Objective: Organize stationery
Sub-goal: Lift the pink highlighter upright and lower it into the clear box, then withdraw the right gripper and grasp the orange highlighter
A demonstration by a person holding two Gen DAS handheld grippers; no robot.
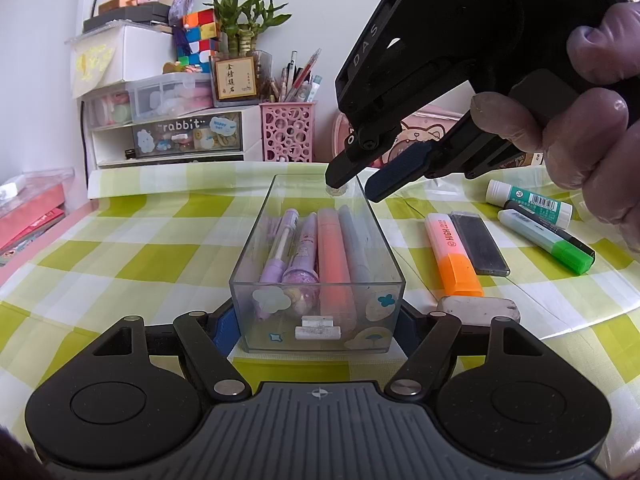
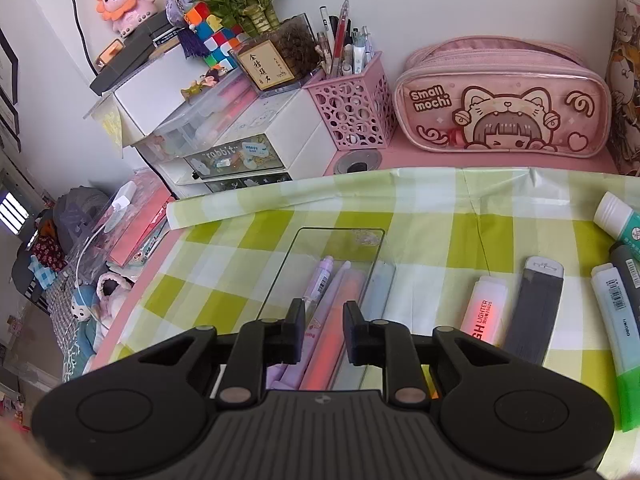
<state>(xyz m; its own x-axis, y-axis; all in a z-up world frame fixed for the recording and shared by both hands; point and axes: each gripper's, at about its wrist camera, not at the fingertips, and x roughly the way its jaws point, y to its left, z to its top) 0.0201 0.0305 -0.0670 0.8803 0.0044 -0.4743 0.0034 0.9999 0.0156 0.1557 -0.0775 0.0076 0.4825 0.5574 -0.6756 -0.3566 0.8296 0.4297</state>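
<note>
Pens [image 1: 316, 248] lie in a clear box [image 1: 256, 236] clamped by left tongs [image 1: 316, 326]; right tongs [image 1: 356, 188], upper right, are held slightly parted, empty.

green highlighter [image 2: 627, 364]: right of the right gripper [image 2: 322, 330], cut off by the picture's edge
glue stick [image 2: 618, 220]: cut off likewise
left gripper [image 1: 316, 326] pads: hidden behind the clear box [image 1: 316, 312]

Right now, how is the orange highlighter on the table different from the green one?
The orange highlighter has a pale pink body and an orange cap; the green highlighter has a pale blue body and a green cap. The orange one lies alone beside a grey case, while the green one lies against a black marker. The orange one is nearer the clear box. Both lie flat with their caps on, outside the box.
</note>
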